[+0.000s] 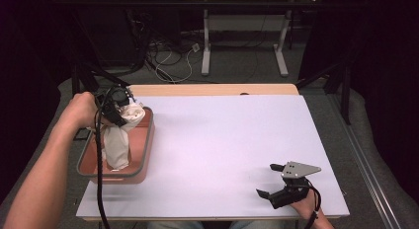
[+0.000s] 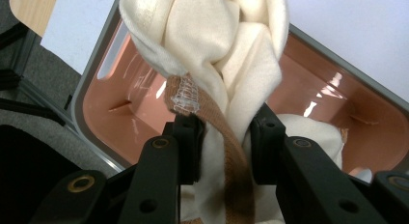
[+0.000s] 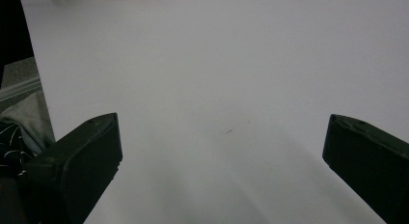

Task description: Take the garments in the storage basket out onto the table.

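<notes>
A cream cloth bag [image 1: 120, 135] with a brown strap [image 2: 226, 137] hangs bunched over a salmon-coloured tub [image 1: 147, 140] at the table's left edge. My left gripper [image 1: 118, 108] is shut on the upper part of the bag, holding it up so its lower end dips into the tub. In the left gripper view both pads squeeze the cream fabric [image 2: 217, 45] and the strap, with the tub's inside [image 2: 120, 113] beyond. My right gripper [image 1: 272, 180] rests near the table's front right, jaws wide apart with nothing between them; its view looks over the bare white tabletop [image 3: 217, 89].
The white tabletop [image 1: 222, 140] spreads between the tub and the right gripper. A wooden strip [image 1: 212, 89] runs along the table's far edge. Beyond it stand a white table frame [image 1: 205, 46] and loose cables [image 1: 168, 56] on the floor.
</notes>
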Demonstrator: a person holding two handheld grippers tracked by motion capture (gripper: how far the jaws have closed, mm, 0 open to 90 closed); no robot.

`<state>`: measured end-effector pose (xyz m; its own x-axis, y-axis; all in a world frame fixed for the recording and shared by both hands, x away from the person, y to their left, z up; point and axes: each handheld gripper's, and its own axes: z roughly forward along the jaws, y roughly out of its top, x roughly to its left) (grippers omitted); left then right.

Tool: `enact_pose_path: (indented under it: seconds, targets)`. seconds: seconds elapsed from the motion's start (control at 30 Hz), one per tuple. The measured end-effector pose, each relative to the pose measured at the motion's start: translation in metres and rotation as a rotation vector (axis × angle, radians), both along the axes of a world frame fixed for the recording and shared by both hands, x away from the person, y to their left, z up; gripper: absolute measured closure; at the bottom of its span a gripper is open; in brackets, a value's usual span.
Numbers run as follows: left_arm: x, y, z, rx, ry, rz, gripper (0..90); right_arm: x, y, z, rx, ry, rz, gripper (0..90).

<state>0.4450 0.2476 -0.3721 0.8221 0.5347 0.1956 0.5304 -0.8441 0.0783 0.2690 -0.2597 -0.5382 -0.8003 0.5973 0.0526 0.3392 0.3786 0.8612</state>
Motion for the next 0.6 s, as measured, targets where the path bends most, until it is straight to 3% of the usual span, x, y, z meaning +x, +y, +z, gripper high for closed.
enact_pose_path:
  seconds: [0.13, 0.6]
  targets:
    - [-0.001, -0.001, 0.004, -0.008, -0.001, -0.011, 69.9, 0.000, 0.000, 0.000, -0.004, 0.001, 0.001, 0.0]
    - [-0.005, -0.007, 0.017, 0.026, 0.001, -0.067, 69.9, 0.000, -0.001, 0.000, -0.007, -0.002, 0.005, 0.0]
